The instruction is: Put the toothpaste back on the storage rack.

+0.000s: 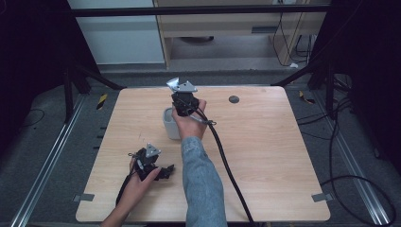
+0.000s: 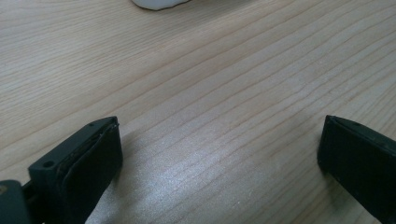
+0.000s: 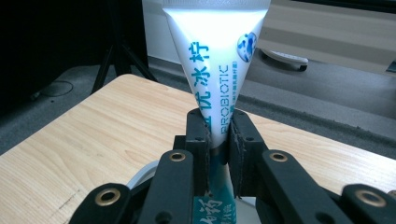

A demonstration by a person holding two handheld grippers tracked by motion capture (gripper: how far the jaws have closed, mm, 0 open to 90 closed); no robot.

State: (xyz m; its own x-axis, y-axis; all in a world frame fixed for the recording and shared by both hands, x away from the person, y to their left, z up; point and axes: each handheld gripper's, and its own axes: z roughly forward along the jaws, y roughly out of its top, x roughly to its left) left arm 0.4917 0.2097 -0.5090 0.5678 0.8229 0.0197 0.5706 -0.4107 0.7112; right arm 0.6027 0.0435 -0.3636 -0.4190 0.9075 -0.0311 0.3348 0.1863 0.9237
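The right gripper (image 3: 218, 140) is clamping its fingers (image 3: 198, 135) on a white toothpaste tube (image 3: 215, 60) printed in blue, gripping it near its narrow part with the wide crimped end pointing up and away. In the high view this gripper (image 1: 182, 101) is hovering directly over the white cup (image 1: 170, 124) near the middle of the table (image 1: 265, 156), and the cup's rim (image 3: 140, 179) is showing just below the fingers. So the pick-up looks done; lowering the tube into the cup and letting go is probably what is left. The left gripper (image 1: 150, 163) is resting low near the table's front edge, its fingers (image 2: 88, 163) spread wide with nothing between them.
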